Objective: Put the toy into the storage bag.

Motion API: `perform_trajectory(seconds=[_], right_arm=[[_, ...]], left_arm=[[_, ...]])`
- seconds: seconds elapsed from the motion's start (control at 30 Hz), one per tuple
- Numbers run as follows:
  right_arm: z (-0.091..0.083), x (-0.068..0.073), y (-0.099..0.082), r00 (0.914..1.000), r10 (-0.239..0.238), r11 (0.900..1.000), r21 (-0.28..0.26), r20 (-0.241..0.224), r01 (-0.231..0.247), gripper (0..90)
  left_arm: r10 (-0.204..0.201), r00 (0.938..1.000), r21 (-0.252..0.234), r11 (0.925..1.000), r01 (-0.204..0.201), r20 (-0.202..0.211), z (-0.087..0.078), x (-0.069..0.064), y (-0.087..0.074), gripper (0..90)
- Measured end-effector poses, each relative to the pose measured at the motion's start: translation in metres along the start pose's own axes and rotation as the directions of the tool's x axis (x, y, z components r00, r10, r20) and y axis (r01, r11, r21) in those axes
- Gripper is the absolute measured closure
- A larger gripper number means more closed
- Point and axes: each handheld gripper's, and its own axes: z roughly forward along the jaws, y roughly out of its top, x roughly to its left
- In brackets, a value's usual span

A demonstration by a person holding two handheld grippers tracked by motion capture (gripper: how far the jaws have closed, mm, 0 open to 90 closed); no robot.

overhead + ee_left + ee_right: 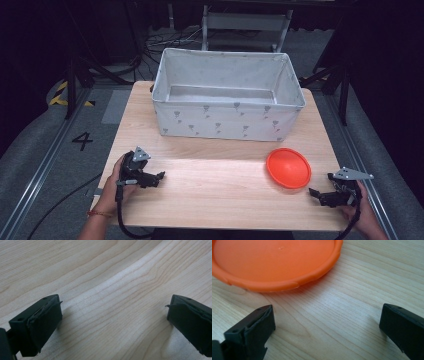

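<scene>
Black jaws of my right gripper [327, 325] stand spread wide with nothing between them, only bare wood grain of the table [352, 290]. I hold it low and nearly level near the table's front corner, pointed at the orange lid [274, 262], which lies just ahead of the jaw tips and a little to their left, apart from them. I judge this low, flat aim is meant to let one jaw slide under the raised rim and the other come down on top.

My left gripper [150, 178] rests near the opposite front corner, well apart from the lid, its jaws likewise wide with plain tabletop between them; I take it to be waiting out of the way.

Round and shallow, the lid is a bright, even orange, with a thickened lip running around it and a small notch or tab on that lip, though I cannot be sure which at this angle. It lies flat on the wood, hollow side up as far as I can tell.

Beyond the lid, farther from both grippers, stands a grey fabric bin [227, 122] with small printed marks, open-topped and seemingly empty.
</scene>
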Motion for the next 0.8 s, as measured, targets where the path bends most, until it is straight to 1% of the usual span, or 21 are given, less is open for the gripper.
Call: perform_trajectory(seconds=[0.1,0.17,0.2,0.23,0.27,0.33,0.43,0.5,0.53,0.6,0.63,0.7,0.73,0.77,0.8], right_arm=[[-0.001,0.0,0.0,1.0,-0.002,1.0,0.001,-0.001,0.002,1.8],[-0.002,-0.001,-0.001,0.9998,-0.019,0.9998,-0.007,-0.009,0.019,4.8],[-0.003,-0.003,-0.002,0.9997,-0.017,0.9998,-0.014,-0.017,0.017,6.7],[-0.003,-0.003,-0.002,0.9997,-0.017,0.9998,-0.014,-0.017,0.017,6.7],[-0.003,-0.003,-0.002,0.9998,-0.008,0.9999,-0.015,-0.016,0.008,7.8],[-0.004,-0.003,-0.002,1.0,-0.007,0.9998,-0.02,-0.005,0.007,9.2],[-0.004,-0.001,-0.002,1.0,-0.003,0.9998,-0.02,0.006,0.003,9.1],[-0.004,-0.002,-0.002,1.0,-0.004,0.9998,-0.021,0.006,0.004,9.1],[-0.004,-0.002,-0.002,1.0,-0.005,0.9998,-0.019,0.004,0.005,9.2],[-0.004,-0.003,-0.001,0.9999,-0.016,0.9998,-0.011,-0.002,0.016,9.3],[-0.005,-0.004,-0.001,0.9997,-0.024,0.9997,-0.004,-0.009,0.024,10.5],[-0.008,-0.005,0.0,0.9984,-0.045,0.9989,0.01,-0.034,0.045,17.6],[-0.009,-0.007,0.001,0.9982,-0.047,0.9987,0.02,-0.036,0.047,19.3],[-0.01,-0.008,0.003,0.9986,-0.045,0.9987,0.02,-0.026,0.046,19.0],[-0.011,-0.011,0.006,0.9993,-0.029,0.9996,0.007,-0.026,0.029,20.9]], left_arm=[[0.0,1.0,0.0,1.0,0.0,0.0,0.0,0.0,0.0,0.0],[0.0,1.0,0.001,1.0,0.0,0.0,0.0,0.0,0.0,0.0],[0.0,1.0,-0.002,1.0,0.0,-0.004,0.0,0.0,0.0,0.0],[0.0,1.0,-0.002,1.0,0.0,-0.004,0.0,0.0,0.0,0.0],[-0.003,1.0,-0.002,1.0,0.003,-0.007,0.0,0.0,0.0,0.0],[-0.014,0.9999,0.0,0.9999,0.014,-0.005,0.0,-0.001,0.0,0.0],[-0.015,0.9998,0.002,0.9999,0.015,-0.01,0.0,-0.001,0.0,0.0],[-0.009,0.9999,0.002,1.0,0.009,-0.008,-0.001,-0.001,-0.001,0.2],[-0.013,0.9999,0.002,0.9999,0.013,-0.006,-0.001,-0.001,-0.001,0.2],[-0.001,1.0,0.004,1.0,0.001,-0.005,-0.001,0.0,-0.001,0.2],[-0.001,1.0,0.003,1.0,0.001,0.005,-0.001,0.0,-0.001,0.1],[0.002,1.0,0.003,1.0,-0.002,0.004,-0.001,0.0,-0.001,0.1],[0.002,1.0,0.003,1.0,-0.002,0.004,-0.001,0.0,-0.001,0.2],[0.005,1.0,0.001,1.0,-0.005,0.006,-0.001,0.001,-0.001,0.2],[0.007,0.9999,0.002,1.0,-0.007,0.009,-0.001,0.001,-0.001,0.2]])
